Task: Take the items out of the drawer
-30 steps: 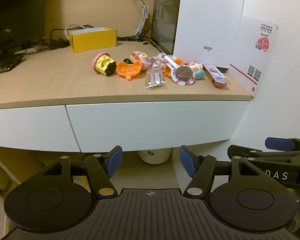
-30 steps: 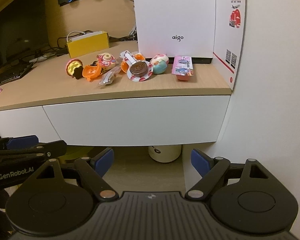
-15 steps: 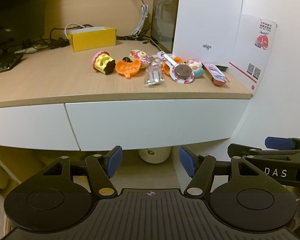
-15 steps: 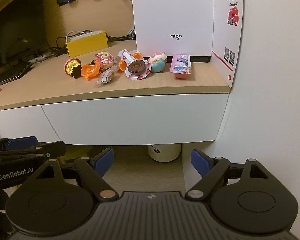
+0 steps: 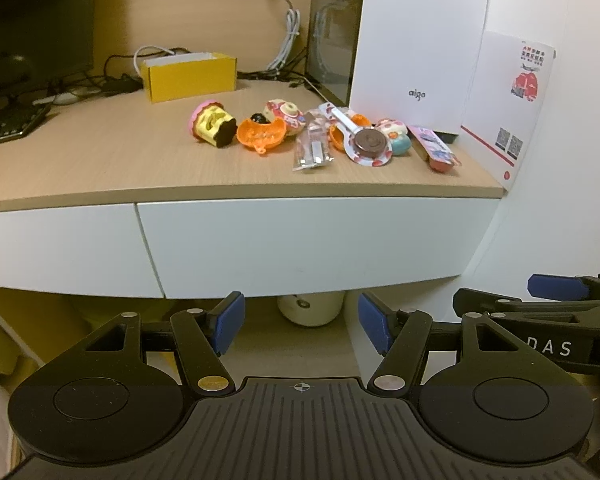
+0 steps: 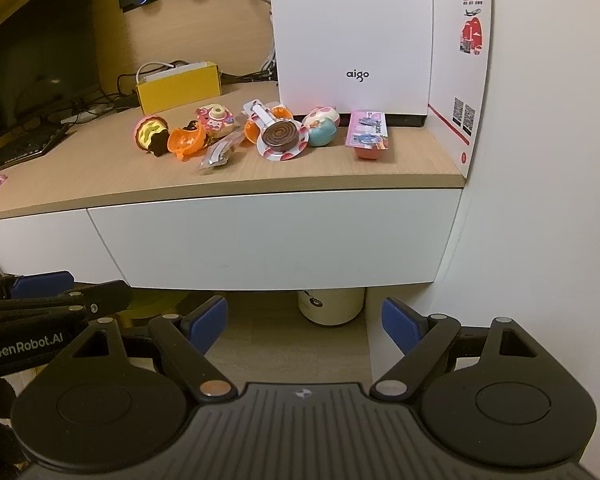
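Wooden desktop (image 5: 100, 160) against a tan wall, white wall to the right. Dark monitor (image 5: 32, 20) at far left with cables behind it. White box marked "aigo" (image 6: 352, 36) stands upright at the back right of the desktop; a white leaflet (image 6: 464, 72) leans on the wall beside it.

Drawer (image 5: 300, 244): white front, directly under the desktop edge, fully shut. Contents hidden. A second white front (image 5: 56, 248) sits left of it, also shut.

Yellow open-top box (image 5: 190, 76) at the back of the desktop holds something white, detail unclear.

Cream jar (image 6: 332, 304) on the floor beneath the drawer.

Small items lie in a loose row on the desktop, right of centre: pink-rimmed cupcake toy (image 5: 212, 124), orange half-shell (image 5: 260, 136) with a dark piece in it, clear sachet (image 5: 312, 148), round swirl lollipop (image 5: 368, 142), teal-and-white ball (image 5: 396, 136), pink packet (image 5: 436, 148).

Left gripper (image 5: 300, 322): blue pads well apart, nothing between them, below the drawer front.

Right gripper (image 6: 304, 320): pads spread wide, nothing held, also below the drawer front. Each gripper shows at the edge of the other's view.
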Action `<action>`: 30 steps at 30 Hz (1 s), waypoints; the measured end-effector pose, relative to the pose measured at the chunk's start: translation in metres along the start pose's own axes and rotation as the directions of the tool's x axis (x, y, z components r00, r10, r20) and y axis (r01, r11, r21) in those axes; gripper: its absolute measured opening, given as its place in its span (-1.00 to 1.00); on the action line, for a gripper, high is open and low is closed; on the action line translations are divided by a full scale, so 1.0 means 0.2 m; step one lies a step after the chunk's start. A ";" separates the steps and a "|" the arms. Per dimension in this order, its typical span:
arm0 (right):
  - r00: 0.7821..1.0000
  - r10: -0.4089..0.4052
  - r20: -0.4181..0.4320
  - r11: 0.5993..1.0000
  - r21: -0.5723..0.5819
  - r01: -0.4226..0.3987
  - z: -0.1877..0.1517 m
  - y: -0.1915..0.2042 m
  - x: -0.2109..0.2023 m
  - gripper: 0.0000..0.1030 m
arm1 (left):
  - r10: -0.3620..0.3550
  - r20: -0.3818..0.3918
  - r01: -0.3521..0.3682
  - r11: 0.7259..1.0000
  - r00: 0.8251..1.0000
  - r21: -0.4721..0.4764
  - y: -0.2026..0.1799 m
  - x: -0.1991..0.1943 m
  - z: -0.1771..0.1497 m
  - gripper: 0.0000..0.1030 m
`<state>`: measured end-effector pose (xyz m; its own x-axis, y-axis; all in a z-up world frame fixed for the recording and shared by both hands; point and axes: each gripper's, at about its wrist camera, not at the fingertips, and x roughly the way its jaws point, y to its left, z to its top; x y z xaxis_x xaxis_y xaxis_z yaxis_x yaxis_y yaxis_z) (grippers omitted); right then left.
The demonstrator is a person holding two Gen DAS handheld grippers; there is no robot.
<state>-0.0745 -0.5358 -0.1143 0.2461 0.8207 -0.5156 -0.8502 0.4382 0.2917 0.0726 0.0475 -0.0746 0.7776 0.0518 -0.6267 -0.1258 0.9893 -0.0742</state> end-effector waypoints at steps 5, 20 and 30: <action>1.000 -0.002 -0.003 1.000 0.003 0.002 0.00 0.00 0.00 0.65 | -0.003 -0.008 0.003 1.000 1.000 -0.001 0.00 0.00 -0.01 0.31; 1.000 -0.003 -0.003 1.000 0.004 0.003 -0.01 0.00 0.00 0.65 | -0.004 -0.014 0.004 1.000 1.000 -0.004 0.01 0.00 -0.01 0.31; 1.000 -0.001 -0.008 1.000 0.008 0.001 -0.01 -0.02 0.01 0.65 | -0.003 -0.013 0.003 1.000 1.000 -0.004 0.01 0.00 -0.02 0.32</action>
<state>-0.0724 -0.5368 -0.1176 0.2432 0.8173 -0.5223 -0.8464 0.4418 0.2973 0.0707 0.0489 -0.0775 0.7697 0.0466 -0.6367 -0.1257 0.9889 -0.0795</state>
